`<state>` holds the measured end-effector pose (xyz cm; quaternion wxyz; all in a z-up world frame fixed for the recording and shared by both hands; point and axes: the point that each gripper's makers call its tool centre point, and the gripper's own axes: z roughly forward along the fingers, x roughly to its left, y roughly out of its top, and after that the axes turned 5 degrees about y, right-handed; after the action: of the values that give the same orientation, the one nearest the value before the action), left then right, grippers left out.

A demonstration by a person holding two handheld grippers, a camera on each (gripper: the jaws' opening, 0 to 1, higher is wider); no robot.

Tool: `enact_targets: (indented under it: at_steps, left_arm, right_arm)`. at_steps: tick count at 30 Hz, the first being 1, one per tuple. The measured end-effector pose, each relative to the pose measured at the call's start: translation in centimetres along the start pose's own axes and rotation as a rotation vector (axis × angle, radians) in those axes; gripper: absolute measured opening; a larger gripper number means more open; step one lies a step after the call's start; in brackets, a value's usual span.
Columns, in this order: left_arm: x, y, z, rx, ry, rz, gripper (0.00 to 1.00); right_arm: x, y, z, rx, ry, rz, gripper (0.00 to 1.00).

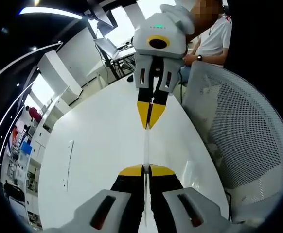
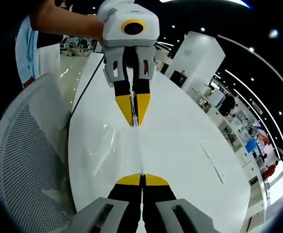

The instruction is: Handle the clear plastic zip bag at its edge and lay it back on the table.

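The clear plastic zip bag (image 1: 147, 145) is stretched edge-on between both grippers above the white table (image 1: 97, 145), so it shows as a thin pale line. In the left gripper view my left gripper (image 1: 146, 170) is shut on its near edge, and the right gripper (image 1: 150, 119) faces me, shut on the far edge. From the right gripper view the bag (image 2: 139, 150) runs from my right gripper (image 2: 142, 178), shut on it, up to the left gripper (image 2: 134, 119). The bag's faces are hidden by the edge-on angle.
A white mesh chair (image 1: 243, 131) stands close beside the table's edge, also seen as the mesh chair (image 2: 25, 145). A seated person in a white shirt (image 1: 214, 39) is behind the far end. A bare arm (image 2: 68, 22) holds the left gripper. The table (image 2: 180, 136) is long and bare.
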<state>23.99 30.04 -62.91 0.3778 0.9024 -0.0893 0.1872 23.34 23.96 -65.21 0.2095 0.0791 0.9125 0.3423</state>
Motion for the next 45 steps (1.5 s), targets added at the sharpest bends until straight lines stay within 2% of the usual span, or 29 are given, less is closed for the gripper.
enact_targets:
  at_steps: [45]
  left_arm:
    - [0.28, -0.62, -0.92, 0.003, 0.008, -0.02, 0.0]
  right_arm:
    - [-0.1, -0.79, -0.33, 0.011, -0.005, 0.018, 0.0]
